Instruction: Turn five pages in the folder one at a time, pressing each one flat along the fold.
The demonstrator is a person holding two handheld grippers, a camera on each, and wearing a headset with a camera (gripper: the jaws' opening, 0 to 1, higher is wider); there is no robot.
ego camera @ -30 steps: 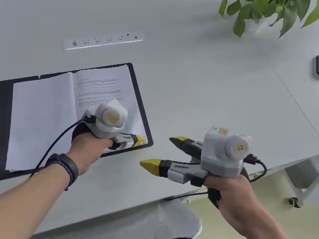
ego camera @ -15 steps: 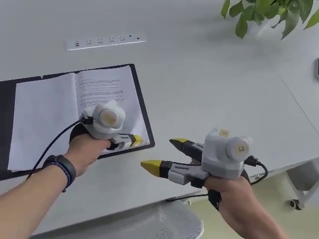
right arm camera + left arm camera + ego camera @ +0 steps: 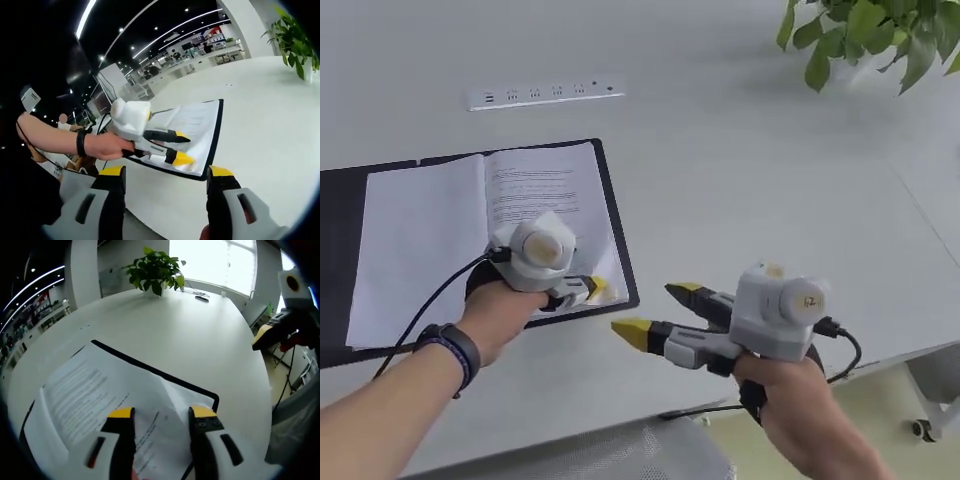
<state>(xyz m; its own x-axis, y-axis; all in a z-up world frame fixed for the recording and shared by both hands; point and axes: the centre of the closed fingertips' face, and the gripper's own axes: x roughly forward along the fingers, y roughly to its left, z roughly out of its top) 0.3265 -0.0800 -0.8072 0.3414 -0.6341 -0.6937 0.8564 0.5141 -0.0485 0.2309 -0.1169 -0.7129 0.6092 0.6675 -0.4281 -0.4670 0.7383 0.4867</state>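
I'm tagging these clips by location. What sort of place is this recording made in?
Probably an office or meeting room: a big white table with a power strip lying on it and a potted plant standing at its far end.

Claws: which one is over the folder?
The left claw, open over the printed page of the folder; the right claw hangs open off it, over bare table.
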